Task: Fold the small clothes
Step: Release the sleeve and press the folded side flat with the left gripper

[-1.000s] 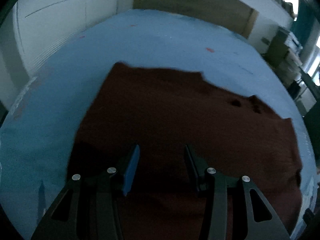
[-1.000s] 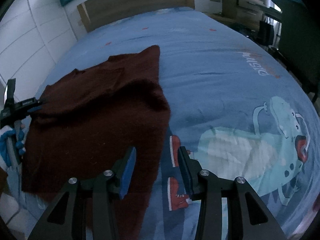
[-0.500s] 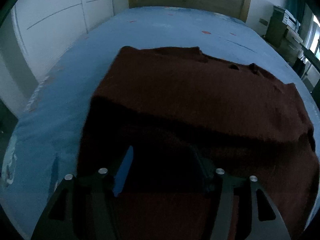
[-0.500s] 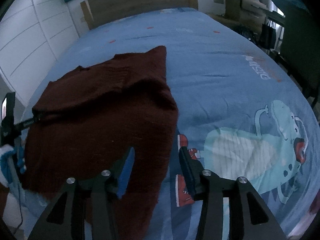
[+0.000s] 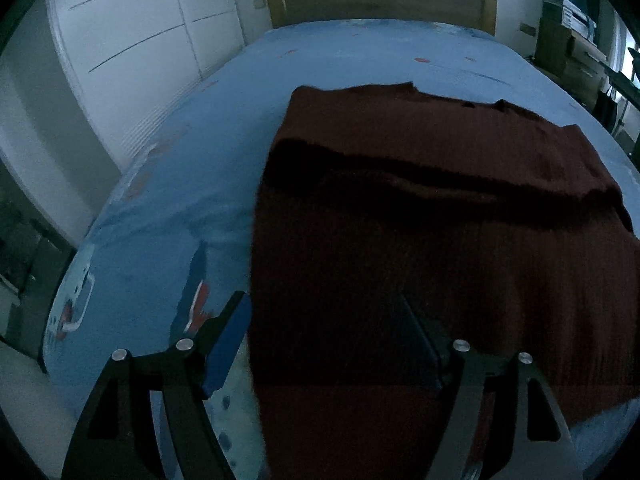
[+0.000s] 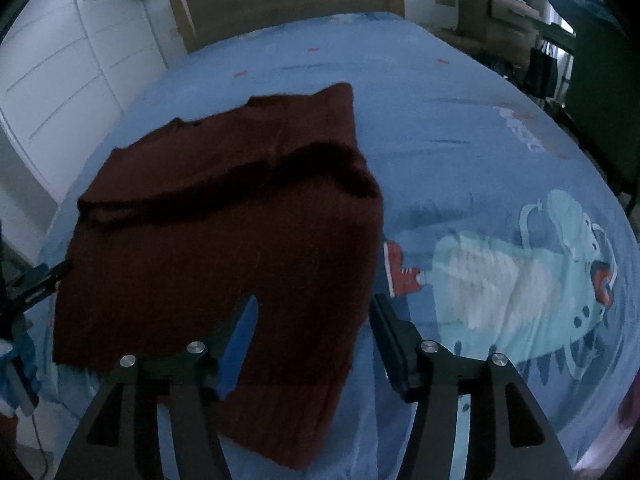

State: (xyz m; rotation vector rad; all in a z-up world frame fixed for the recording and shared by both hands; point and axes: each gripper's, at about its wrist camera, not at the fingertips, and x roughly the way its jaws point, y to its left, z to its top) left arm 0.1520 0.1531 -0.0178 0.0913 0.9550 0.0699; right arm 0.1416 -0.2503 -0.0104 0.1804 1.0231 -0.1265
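Note:
A dark maroon knitted sweater [image 5: 420, 240] lies on the blue bed sheet [image 5: 192, 168], its near part folded over the far part, with a raised fold edge across it. In the right wrist view the sweater [image 6: 224, 240] fills the left half. My left gripper [image 5: 326, 340] is open and empty over the sweater's near left edge. My right gripper [image 6: 312, 340] is open and empty over the sweater's near right edge. The left gripper's tool shows at the left border of the right wrist view [image 6: 36, 280].
The sheet carries a dinosaur print [image 6: 520, 272] to the right of the sweater. A wooden headboard [image 6: 288, 4] stands at the far end. White cupboards [image 5: 132, 48] line the left side. Shelves and furniture [image 6: 500, 8] stand at the right.
Both grippers have drawn back toward the near edge of the bed and opened wider. The sweater's near part now lies folded over, with the fold edge further away from me.

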